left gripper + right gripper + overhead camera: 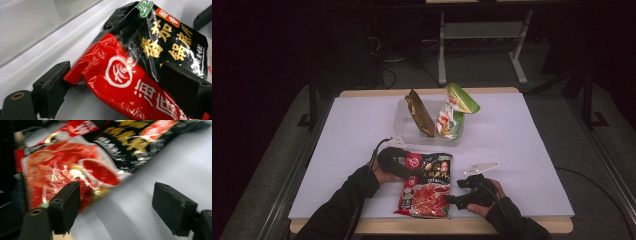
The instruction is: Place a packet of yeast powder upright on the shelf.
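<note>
I had the red-and-black packet [426, 185] lying flat at the near edge of the tabletop [522, 145], my left tool [398, 165] spread astride its top corner, my right tool [457, 192] spread beside it, ready to carry it to the clear bin [404, 112] beyond.

Red-and-black sauce packet [140, 75] is seen lying across the white bench [82, 40], its folded corner between the left gripper [120, 87] jaws. Jaws are spread wide; left pad sits at the red corner, right pad overlaps the black print.
</note>
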